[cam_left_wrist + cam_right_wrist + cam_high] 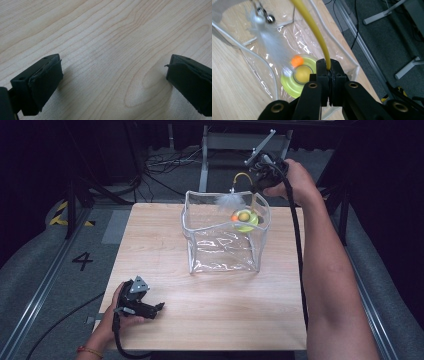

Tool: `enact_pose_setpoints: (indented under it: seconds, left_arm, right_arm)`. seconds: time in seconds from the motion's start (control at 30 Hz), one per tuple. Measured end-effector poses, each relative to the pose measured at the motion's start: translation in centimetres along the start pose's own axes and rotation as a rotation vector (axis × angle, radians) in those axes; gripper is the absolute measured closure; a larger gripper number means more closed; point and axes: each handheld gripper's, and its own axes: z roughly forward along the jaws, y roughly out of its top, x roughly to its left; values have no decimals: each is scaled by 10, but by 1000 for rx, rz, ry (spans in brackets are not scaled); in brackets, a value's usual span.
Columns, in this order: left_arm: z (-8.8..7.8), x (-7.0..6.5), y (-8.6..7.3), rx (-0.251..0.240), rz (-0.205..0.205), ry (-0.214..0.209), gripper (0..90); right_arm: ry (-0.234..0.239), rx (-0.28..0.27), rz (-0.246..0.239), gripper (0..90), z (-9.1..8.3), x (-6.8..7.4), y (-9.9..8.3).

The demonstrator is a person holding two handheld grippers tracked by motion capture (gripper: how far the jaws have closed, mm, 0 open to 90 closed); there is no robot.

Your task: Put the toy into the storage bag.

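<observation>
A clear plastic bag (pixel 200 228) stands open on the wooden table (pixel 165 245), toward the back. Just inside its far right corner hangs a cat toy: a lime-green disc (pixel 248 223) with an orange ball (pixel 297 60), a white feather (pixel 231 199) and a small bell (pixel 270 18). A curved yellow wand (pixel 243 175) rises from it. My right gripper (pixel 256 182) hovers over the bag's back right corner, shut on that yellow wand (pixel 315 27). Its jaws meet around the stem (pixel 329 66). My left gripper (pixel 160 306) lies on the table at the front left, open, with bare wood between its jaws (pixel 113 75).
Table legs and cables (pixel 170 162) lie on the floor behind the table. A metal rail (pixel 45 280) runs along the floor at the left, next to a painted number. The bag's soft walls (pixel 262 62) sag inward.
</observation>
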Motion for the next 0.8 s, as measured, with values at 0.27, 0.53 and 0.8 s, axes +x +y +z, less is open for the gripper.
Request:
enact_pose_setpoints:
  seconds: [0.27, 0.53, 0.8]
  left_arm:
    - [0, 0, 0, 1, 3, -1, 8]
    - [0, 0, 0, -2, 1, 2, 8]
    - [0, 0, 0, -3, 2, 5, 8]
  right_arm:
    - [47, 39, -15, 880, 27, 9, -15]
    - [81, 51, -18, 882, 50, 22, -30]
    - [100, 82, -26, 882, 64, 31, -38]
